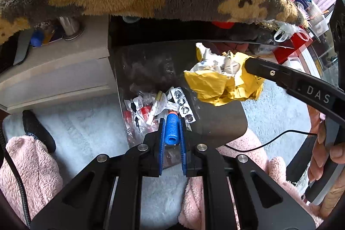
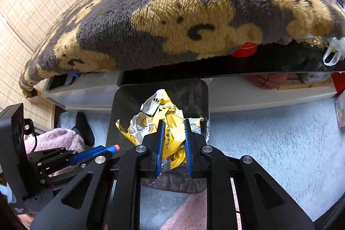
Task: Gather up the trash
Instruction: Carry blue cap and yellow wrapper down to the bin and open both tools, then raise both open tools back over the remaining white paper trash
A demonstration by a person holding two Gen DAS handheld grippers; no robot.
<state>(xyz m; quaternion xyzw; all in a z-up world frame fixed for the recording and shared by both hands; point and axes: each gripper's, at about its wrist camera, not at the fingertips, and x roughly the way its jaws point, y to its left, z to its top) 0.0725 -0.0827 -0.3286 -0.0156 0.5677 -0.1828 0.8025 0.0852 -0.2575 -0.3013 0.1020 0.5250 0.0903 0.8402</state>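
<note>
Two grippers, two catches, both poised over the dark bin (image 1: 215,122) on the pale rug! The left gripper (image 1: 171,133) is clamped on a blue foam dart (image 1: 171,128), angled down so a release should drop it among the wrappers (image 1: 151,109) already lying inside. The right gripper (image 2: 173,141) squeezes a crumpled yellow paper wad (image 2: 159,122) directly above the opening, clear of the rim. The fuzzy bear-print blanket (image 2: 172,14) overhangs just behind, so they come in low.
</note>
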